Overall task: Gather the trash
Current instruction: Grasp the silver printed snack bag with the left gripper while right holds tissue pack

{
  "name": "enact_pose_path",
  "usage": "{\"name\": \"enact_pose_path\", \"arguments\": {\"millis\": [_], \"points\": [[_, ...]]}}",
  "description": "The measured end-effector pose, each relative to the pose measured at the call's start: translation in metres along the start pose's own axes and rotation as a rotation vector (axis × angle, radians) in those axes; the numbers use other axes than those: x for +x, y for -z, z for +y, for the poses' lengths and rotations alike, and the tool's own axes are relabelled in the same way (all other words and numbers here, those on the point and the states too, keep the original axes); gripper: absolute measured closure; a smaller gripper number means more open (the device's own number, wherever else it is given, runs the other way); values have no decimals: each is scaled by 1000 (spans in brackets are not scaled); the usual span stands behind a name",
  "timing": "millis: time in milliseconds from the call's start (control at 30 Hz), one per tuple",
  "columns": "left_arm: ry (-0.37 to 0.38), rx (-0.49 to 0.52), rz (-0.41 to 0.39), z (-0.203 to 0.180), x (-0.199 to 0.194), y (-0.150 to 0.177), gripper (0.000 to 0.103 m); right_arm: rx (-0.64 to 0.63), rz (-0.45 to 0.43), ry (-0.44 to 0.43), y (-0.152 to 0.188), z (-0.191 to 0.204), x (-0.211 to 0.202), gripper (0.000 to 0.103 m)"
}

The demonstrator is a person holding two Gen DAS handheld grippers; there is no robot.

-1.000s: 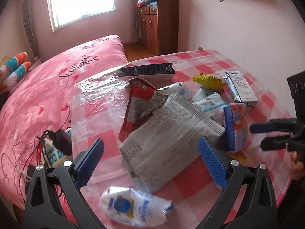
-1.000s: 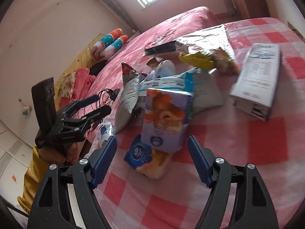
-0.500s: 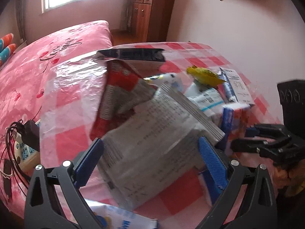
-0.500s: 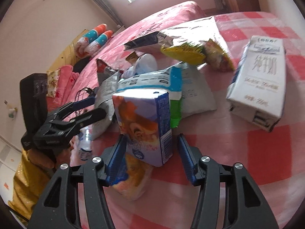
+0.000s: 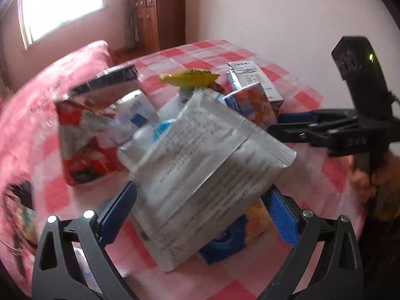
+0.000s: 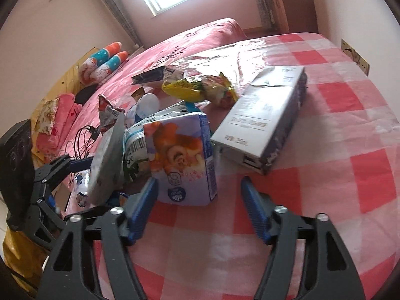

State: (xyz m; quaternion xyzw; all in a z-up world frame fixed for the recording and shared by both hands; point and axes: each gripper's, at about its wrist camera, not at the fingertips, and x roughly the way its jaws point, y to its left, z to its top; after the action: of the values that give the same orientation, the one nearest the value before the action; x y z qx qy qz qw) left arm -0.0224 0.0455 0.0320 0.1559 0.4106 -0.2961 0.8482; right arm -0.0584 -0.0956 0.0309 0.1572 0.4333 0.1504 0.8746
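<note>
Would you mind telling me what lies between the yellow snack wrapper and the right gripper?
In the right wrist view, the purple carton stands between the yellow snack wrapper and the right gripper, whose jaws are opening around nothing.

Right gripper (image 6: 198, 201) jaws opening; left gripper (image 5: 200, 212) jaws spread, angled down.

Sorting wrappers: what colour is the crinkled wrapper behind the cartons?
Yellow crinkled wrapper, clearest in the right wrist view.
</note>
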Motion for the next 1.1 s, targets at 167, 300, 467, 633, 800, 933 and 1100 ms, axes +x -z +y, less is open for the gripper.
{"name": "enact_pose_path", "arguments": {"millis": [167,300,467,633,800,933,1100], "points": [[-74,76,38,8,3,-3,4,-14,-1,-34,2,8,4,30],[-43,103,66,18,4,-2,4,-20,-1,-39,-1,14,11,30],[-41,130,94,24,20,-9,4,-32,7,-33,-4,18,21,30],[-57,101,74,32,32,-17,4,-44,5,-16,-3,18,22,31],[-79,47,23,33,30,-14,6,-73,-12,14,-1,18,16,45],[-102,-21,-1,35,23,-10,45,-74,-15,22,0,17,13,48],[-132,-90,-29,30,13,-5,61,-81,-13,18,3,17,8,50]]}}
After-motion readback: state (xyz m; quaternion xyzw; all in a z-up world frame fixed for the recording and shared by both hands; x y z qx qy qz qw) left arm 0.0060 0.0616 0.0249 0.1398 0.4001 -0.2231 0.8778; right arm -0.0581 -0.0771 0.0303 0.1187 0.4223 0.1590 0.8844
